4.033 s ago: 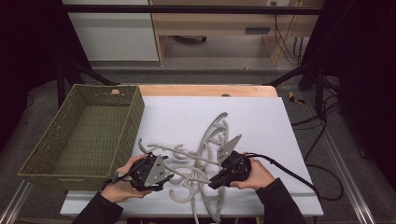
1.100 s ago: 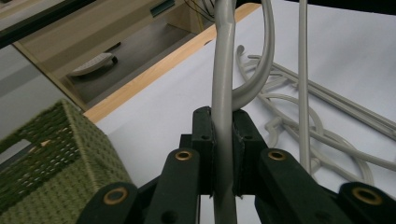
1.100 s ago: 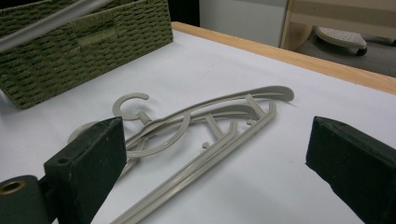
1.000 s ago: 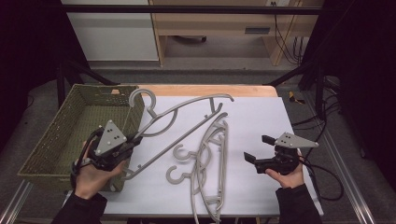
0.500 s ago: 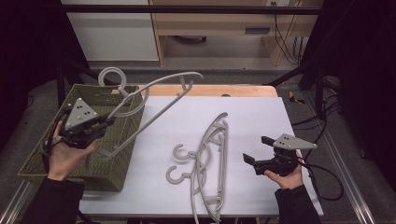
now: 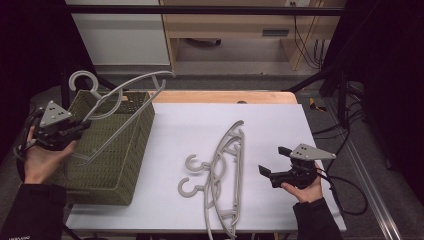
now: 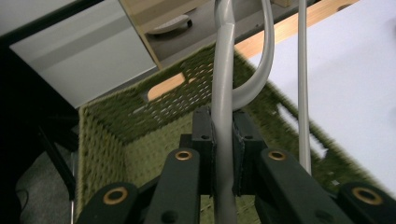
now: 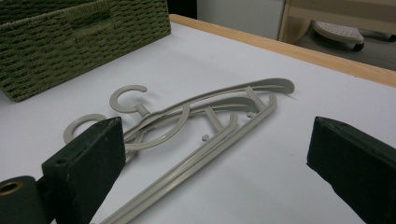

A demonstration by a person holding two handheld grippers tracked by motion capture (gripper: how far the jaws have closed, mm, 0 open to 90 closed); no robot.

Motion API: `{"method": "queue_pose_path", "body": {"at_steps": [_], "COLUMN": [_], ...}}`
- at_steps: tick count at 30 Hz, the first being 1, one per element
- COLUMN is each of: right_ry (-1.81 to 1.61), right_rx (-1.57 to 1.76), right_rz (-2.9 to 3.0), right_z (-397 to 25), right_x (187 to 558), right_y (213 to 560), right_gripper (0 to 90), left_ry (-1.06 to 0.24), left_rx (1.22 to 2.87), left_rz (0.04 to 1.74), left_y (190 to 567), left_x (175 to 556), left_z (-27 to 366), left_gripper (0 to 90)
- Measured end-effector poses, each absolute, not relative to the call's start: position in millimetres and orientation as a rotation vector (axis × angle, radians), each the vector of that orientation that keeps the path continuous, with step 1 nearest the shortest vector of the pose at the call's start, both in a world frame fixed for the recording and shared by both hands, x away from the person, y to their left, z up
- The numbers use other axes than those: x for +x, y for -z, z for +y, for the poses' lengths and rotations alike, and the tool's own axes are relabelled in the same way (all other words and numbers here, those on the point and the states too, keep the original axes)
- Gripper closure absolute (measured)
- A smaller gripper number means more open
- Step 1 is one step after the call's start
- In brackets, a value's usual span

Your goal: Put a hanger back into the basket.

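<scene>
My left gripper (image 6: 80, 127) is shut on a grey plastic hanger (image 6: 122, 92), held above the green woven basket (image 6: 127, 160) at the table's left. In the left gripper view the hanger's bar (image 7: 223, 98) is clamped between the jaws of the left gripper (image 7: 223, 135), with the basket's inside (image 7: 154, 154) below. Two more grey hangers (image 6: 222, 170) lie overlapped on the white table top (image 6: 270, 125), hooks pointing left. My right gripper (image 6: 272, 161) is open just right of them, holding nothing. The right gripper view shows these hangers (image 8: 196, 126) lying ahead of the right gripper (image 8: 215, 163).
The basket (image 8: 70, 42) stands at the far left in the right gripper view. A wooden strip (image 6: 225, 96) runs along the table's far edge. Beyond it are a white cabinet (image 6: 120, 35) and a wooden shelf unit (image 6: 235, 30). Cables (image 6: 345, 187) trail off the table's right side.
My left gripper has carried one hanger from the pile leftward and up, over the basket. The right gripper let go of the pile, opened and drew back to the right.
</scene>
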State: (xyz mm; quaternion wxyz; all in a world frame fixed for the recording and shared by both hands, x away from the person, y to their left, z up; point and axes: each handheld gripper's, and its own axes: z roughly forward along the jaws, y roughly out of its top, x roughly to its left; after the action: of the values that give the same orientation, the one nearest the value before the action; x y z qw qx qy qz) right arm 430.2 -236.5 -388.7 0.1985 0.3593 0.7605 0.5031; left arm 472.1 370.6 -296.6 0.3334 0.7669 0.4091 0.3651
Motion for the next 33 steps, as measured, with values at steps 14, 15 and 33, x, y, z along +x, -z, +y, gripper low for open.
{"method": "queue_pose_path", "body": {"at_steps": [14,15,33], "right_ry": [-1.400,-1.400,-1.391], "right_rx": [1.007,1.006,1.003], "right_rz": [2.133,2.133,2.148], "right_z": [-235,-235,-233], "right_x": [431,431,431], "right_y": [390,390,391], "right_gripper": [4.5,4.5,4.5], "left_ry": [-0.951,-0.954,-0.923], "left_rx": [2.029,2.031,2.145], "left_rz": [1.206,1.208,1.293], "left_y": [325,327,355], "left_x": [484,483,485], "left_z": [422,424,436], "left_gripper": [81.7,81.7,81.6]}}
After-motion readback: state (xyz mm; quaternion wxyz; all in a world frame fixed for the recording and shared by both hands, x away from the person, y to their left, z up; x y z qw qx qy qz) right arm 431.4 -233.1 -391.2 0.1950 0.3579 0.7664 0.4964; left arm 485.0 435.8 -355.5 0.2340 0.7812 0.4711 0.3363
